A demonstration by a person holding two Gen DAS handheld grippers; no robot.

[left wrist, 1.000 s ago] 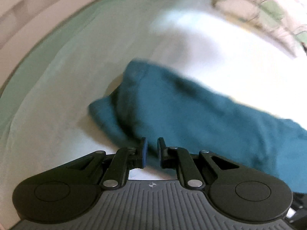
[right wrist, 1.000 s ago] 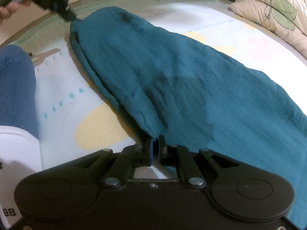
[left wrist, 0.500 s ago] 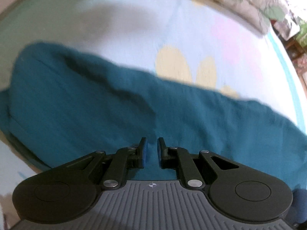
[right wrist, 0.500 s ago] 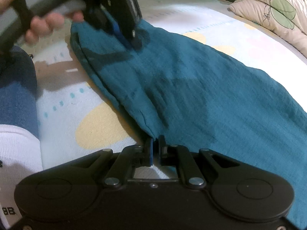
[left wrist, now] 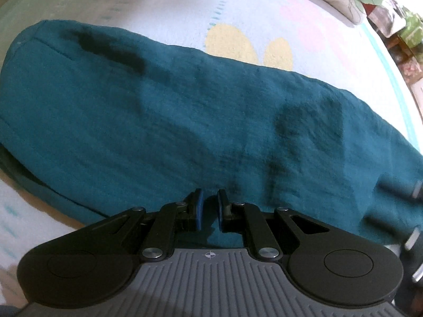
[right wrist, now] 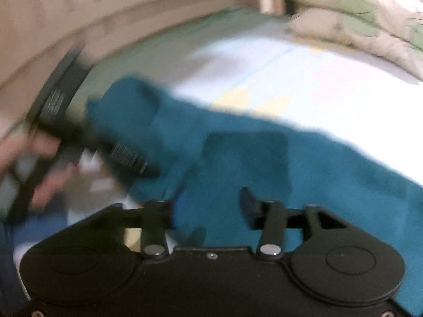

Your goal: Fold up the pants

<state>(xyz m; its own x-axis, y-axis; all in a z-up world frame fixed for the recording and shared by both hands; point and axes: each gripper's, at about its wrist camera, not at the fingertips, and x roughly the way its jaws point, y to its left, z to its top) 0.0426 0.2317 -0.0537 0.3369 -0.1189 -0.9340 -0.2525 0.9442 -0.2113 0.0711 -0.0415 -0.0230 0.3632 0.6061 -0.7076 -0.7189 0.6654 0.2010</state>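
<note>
The teal pants (left wrist: pixel 171 121) lie folded lengthwise on the bed, running from left to right across the left wrist view. My left gripper (left wrist: pixel 210 211) hovers over their near edge, its jaws a narrow gap apart with nothing between them. In the blurred right wrist view the pants (right wrist: pixel 238 158) stretch from centre left to the right. My right gripper (right wrist: pixel 208 206) is open wide above them and holds nothing. The left gripper (right wrist: pixel 60 121) and the hand holding it show at the left of that view.
The bed sheet (left wrist: pixel 304 18) is pale with yellow and pink shapes. Pillows with a green leaf print (right wrist: pixel 357 18) lie at the far right. A wooden bed frame (right wrist: pixel 132 5) curves along the back. Part of the right gripper (left wrist: pixel 399 192) shows at the right edge.
My right gripper has let go of the pants edge, opened wide and lifted. My left gripper has moved from the pants' far end over their middle.
</note>
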